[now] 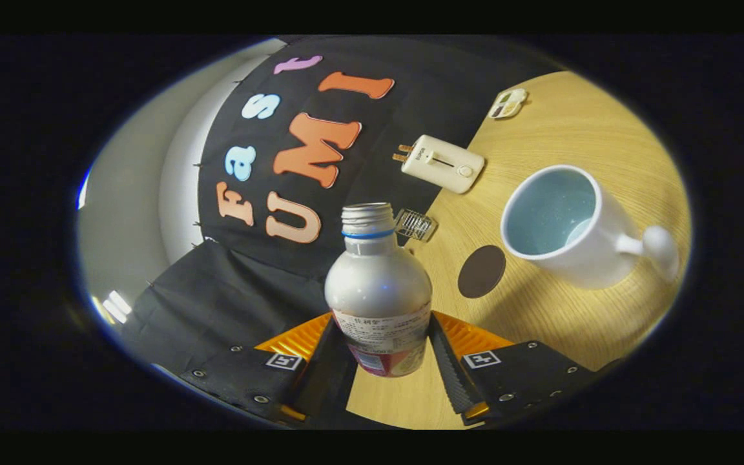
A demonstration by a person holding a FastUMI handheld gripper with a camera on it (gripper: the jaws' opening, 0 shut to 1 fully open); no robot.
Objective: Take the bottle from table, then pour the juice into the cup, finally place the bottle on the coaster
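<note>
Between the fingers of the gripper [387,358] sits a silver metal bottle with a blue neck ring and open mouth [378,290], both fingers pressing its labelled lower body, lifted and tilted above the round wooden desk [578,135]. Right of it lies a dark round coaster [482,271]; further right, a white ceramic cup with a pale blue inside [572,226]. Beyond them rests a cream plastic plug adapter [443,163].

We find no legible text: the bottle [378,290] label print is too small to read, and the fingers [330,371] carry only square coded markers.
</note>
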